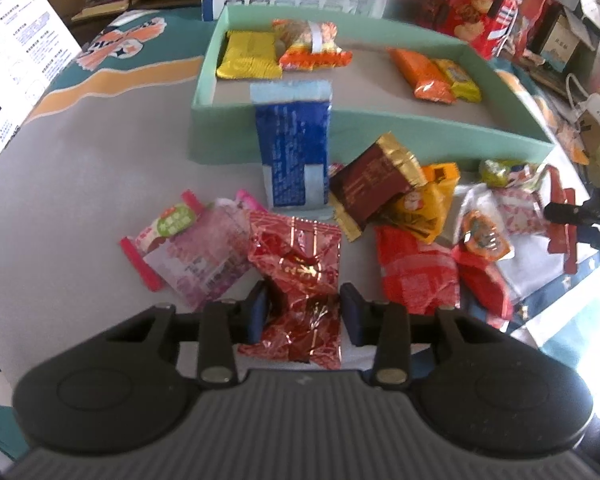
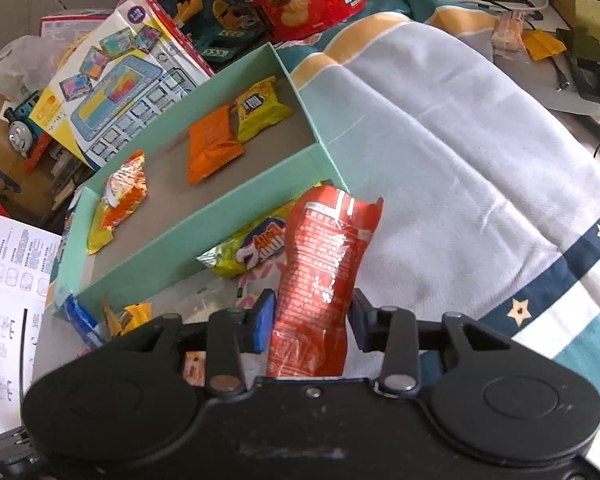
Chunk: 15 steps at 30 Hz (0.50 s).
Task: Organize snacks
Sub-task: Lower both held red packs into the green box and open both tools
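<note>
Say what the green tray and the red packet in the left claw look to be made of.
Shallow mint-green tray: likely matte paperboard, with flat unshiny walls, sharp folded corners and a grey liner floor. Crinkled red packet with gold print: thin glossy plastic or foil film, with sharp creases and bright glints.

Both views are bright with soft daylight. Strong glare washes out the far right beyond the green box (image 1: 364, 136), where a power strip (image 1: 598, 108) nearly bleaches white. Shadows are faint and diffuse. Fisheye distortion bends the box walls and curves the blanket (image 2: 460, 160) stripes toward the edges. The pictures are slightly soft; the clutter behind the box is blurred, and corners darken.
</note>
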Available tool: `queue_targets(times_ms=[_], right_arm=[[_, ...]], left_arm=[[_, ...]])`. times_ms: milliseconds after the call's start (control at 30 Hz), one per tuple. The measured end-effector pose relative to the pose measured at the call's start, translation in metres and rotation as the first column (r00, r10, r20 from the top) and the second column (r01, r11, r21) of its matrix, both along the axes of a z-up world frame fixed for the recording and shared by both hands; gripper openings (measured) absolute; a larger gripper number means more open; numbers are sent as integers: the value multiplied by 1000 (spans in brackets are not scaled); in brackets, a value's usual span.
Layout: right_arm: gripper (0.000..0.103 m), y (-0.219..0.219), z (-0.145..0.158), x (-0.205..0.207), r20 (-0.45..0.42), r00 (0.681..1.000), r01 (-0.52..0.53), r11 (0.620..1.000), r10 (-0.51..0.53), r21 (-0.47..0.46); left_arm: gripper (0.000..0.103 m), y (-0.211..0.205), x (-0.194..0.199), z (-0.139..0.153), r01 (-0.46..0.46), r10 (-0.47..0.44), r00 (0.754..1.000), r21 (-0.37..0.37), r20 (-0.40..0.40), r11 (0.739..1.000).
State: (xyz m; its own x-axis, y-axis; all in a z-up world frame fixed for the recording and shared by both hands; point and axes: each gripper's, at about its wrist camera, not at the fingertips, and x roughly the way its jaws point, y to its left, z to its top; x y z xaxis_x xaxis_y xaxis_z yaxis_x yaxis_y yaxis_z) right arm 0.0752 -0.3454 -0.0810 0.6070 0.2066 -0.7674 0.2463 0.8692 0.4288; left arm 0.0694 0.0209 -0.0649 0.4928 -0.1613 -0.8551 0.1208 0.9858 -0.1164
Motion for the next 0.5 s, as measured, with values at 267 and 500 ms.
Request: queue_targets(times_ms=[267,500], right_arm=[[38,2,20,-9,51,999,-19,1000,19,5],[38,4,49,9,119,991,-64,998,67,-29]], left_arm=[[37,9,-7,33,-9,11,998,-38,65,999],[38,29,39,80,-42,48,984,-39,174,998]])
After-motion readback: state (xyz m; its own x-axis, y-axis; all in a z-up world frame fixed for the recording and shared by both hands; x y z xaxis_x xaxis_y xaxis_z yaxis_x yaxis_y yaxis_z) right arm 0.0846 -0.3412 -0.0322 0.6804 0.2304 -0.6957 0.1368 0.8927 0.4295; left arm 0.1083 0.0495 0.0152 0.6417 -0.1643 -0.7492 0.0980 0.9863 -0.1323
